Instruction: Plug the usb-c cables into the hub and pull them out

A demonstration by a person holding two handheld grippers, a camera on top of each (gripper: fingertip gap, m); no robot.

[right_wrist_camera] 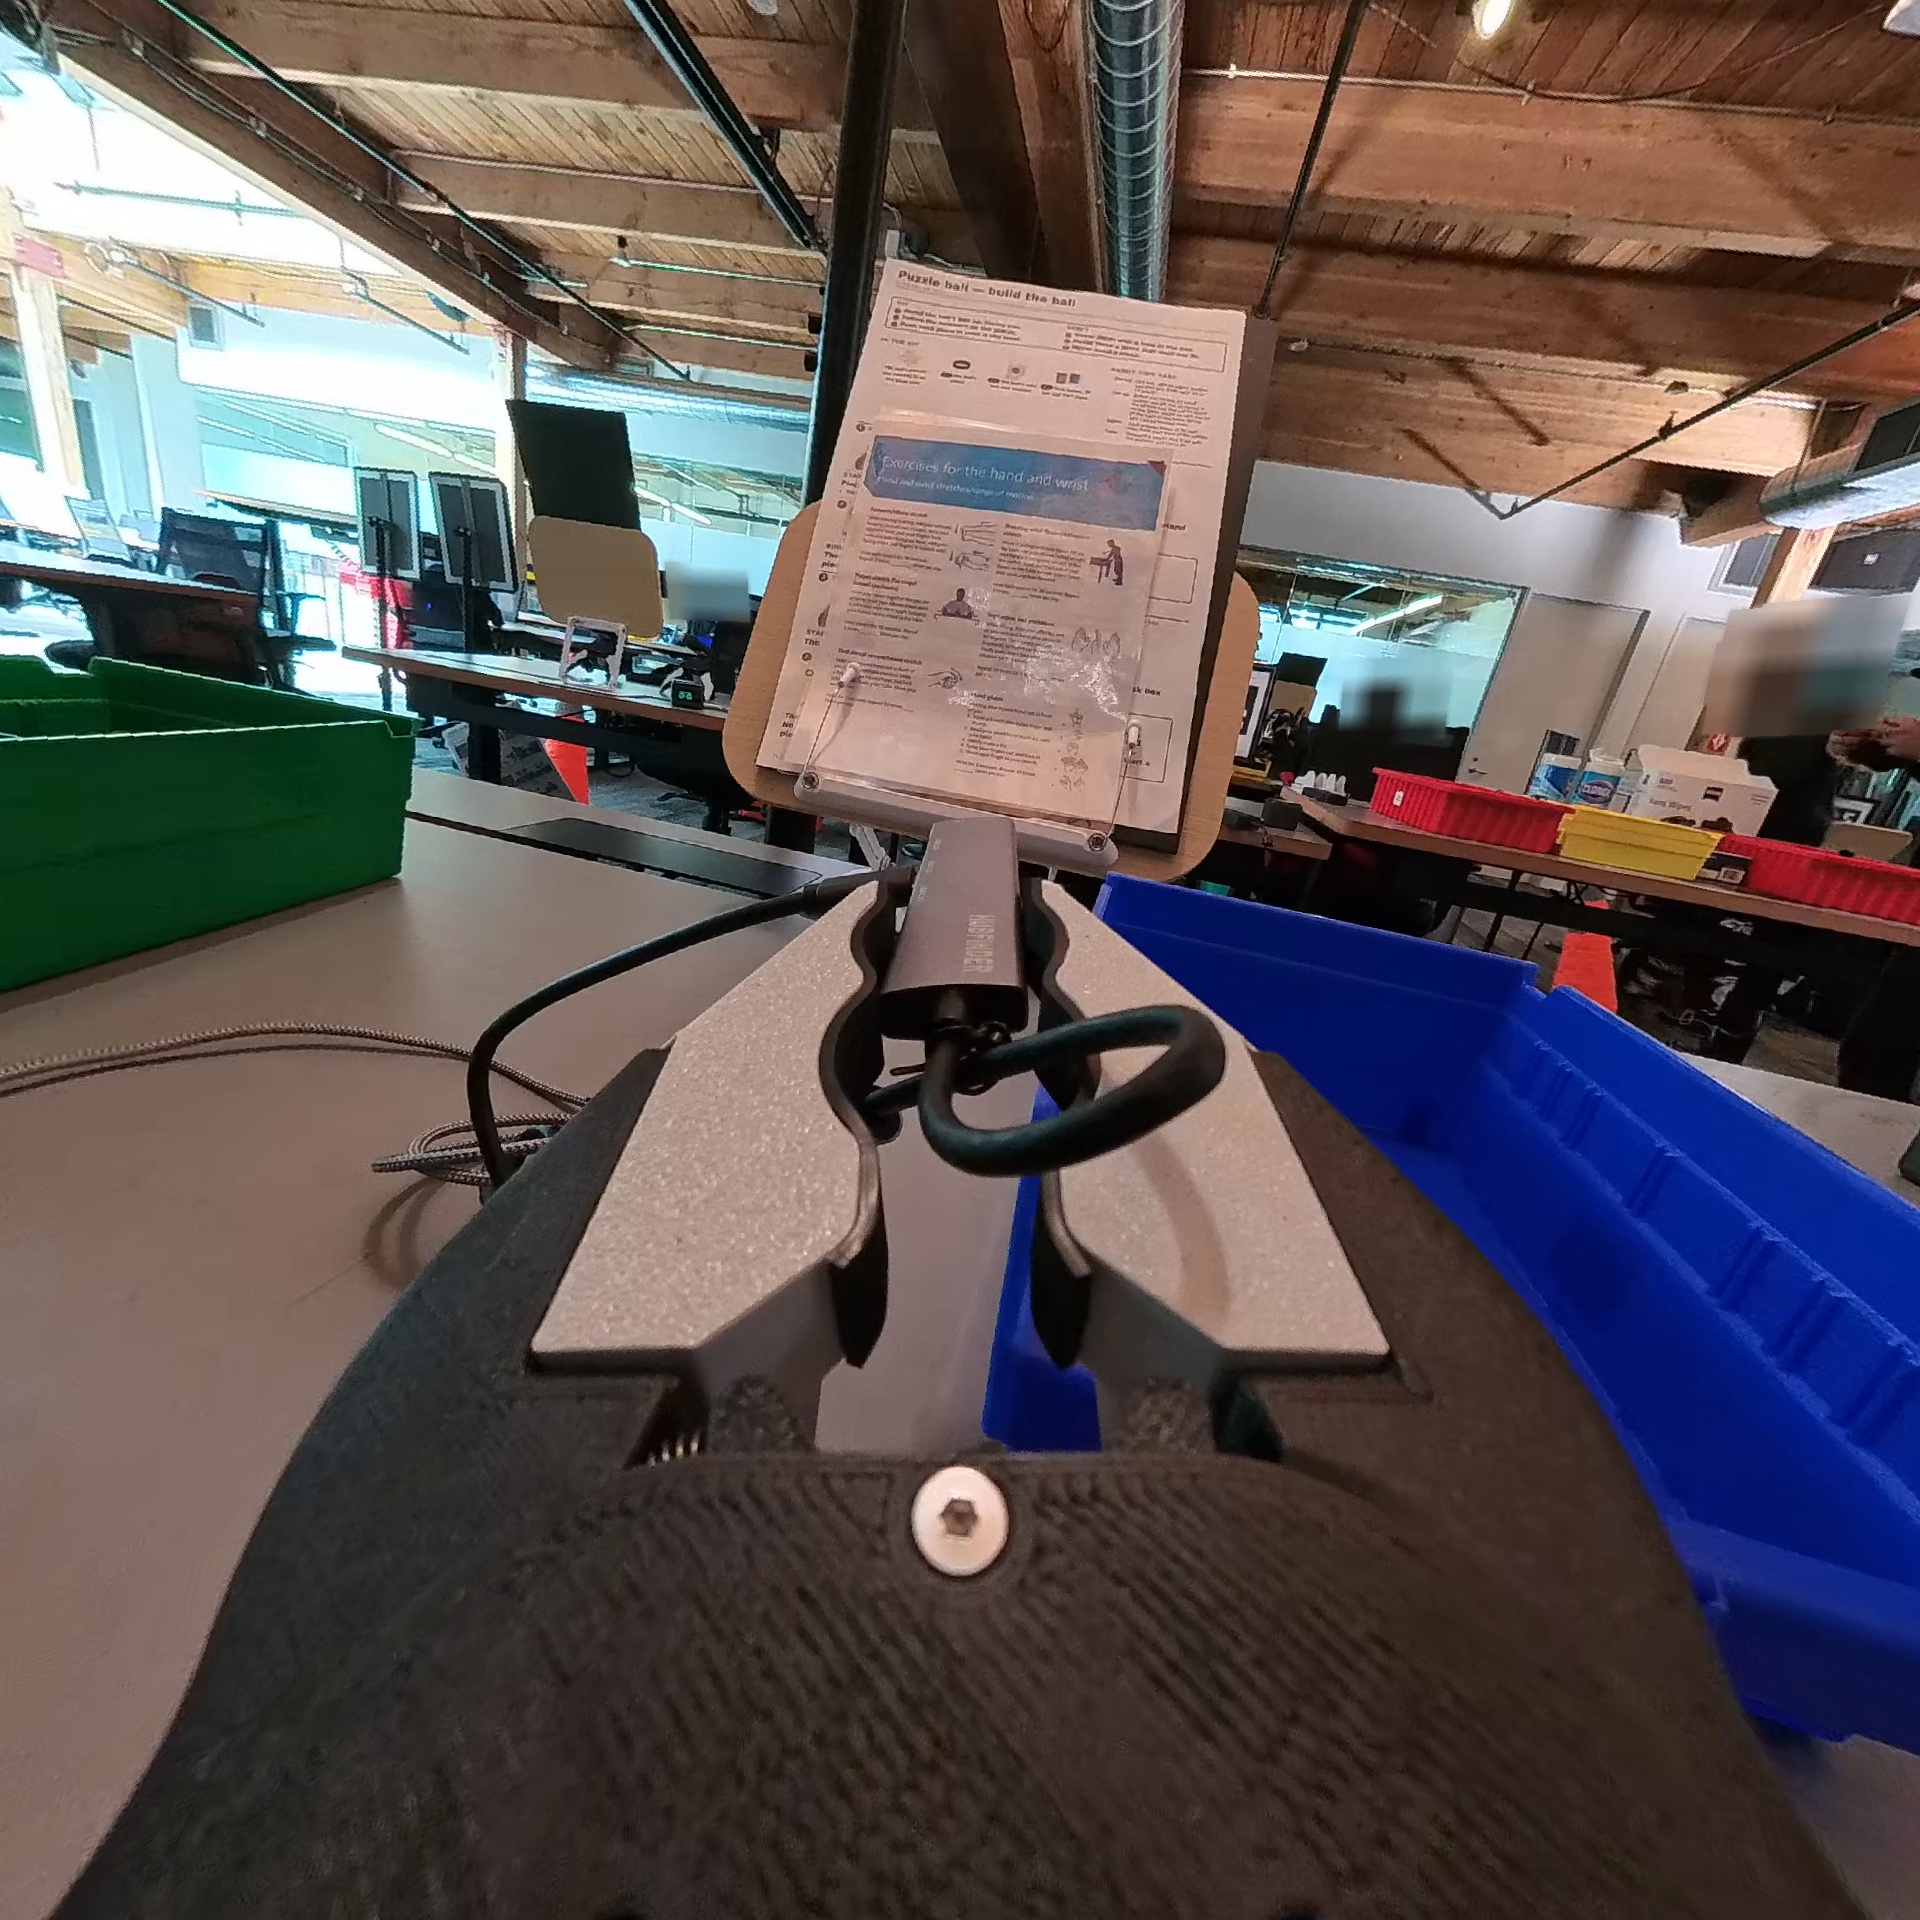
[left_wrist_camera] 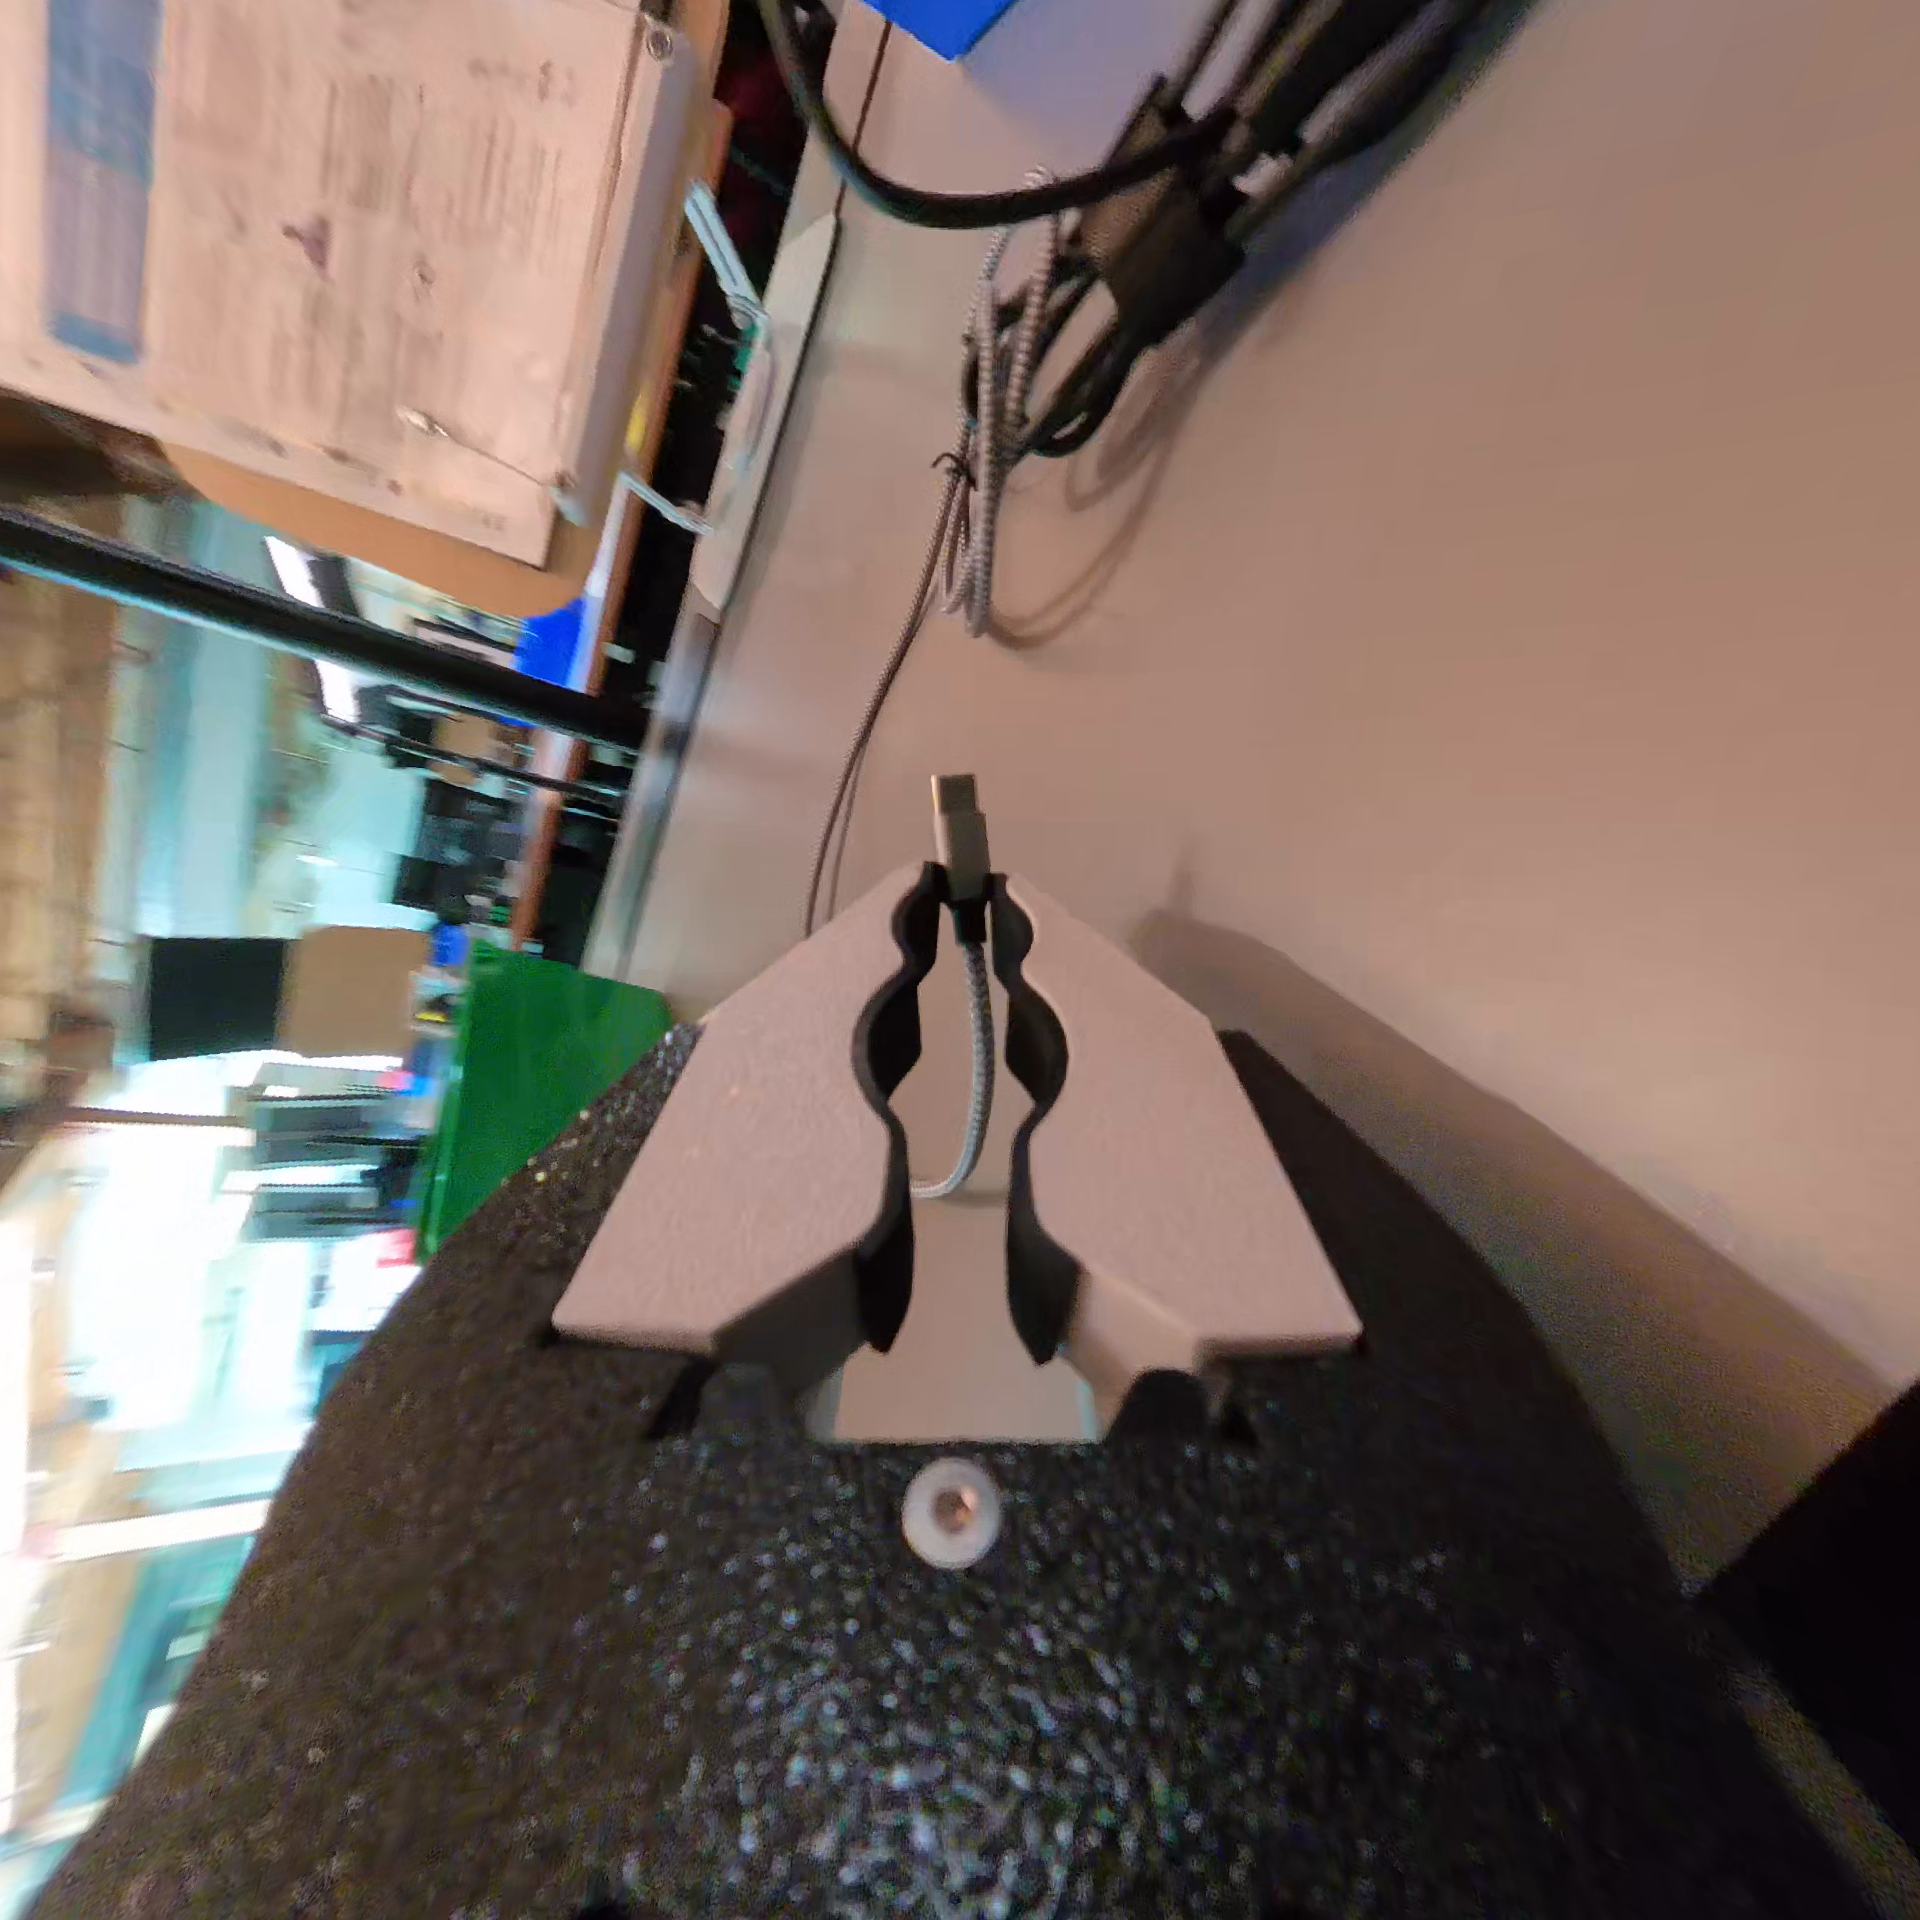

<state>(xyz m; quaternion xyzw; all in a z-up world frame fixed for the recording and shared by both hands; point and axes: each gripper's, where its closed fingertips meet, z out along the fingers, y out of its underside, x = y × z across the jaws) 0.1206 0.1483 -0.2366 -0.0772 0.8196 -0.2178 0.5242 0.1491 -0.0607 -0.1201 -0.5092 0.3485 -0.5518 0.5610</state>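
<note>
Left wrist view: left gripper [left_wrist_camera: 964, 883] pinches a braided cable [left_wrist_camera: 975, 1049] behind its plug [left_wrist_camera: 958, 821], which points to 12 o'clock, free in air.

Right wrist view: right gripper [right_wrist_camera: 961, 914] clamps the hub [right_wrist_camera: 961, 935], lifted, one black cable [right_wrist_camera: 582, 987] entering at 9 o'clock.

Judgement: this plug is not yet inserted.

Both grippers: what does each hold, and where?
Left gripper pinches the grey braided USB-C cable behind its plug; right gripper clamps the dark grey hub mid-body.
</note>
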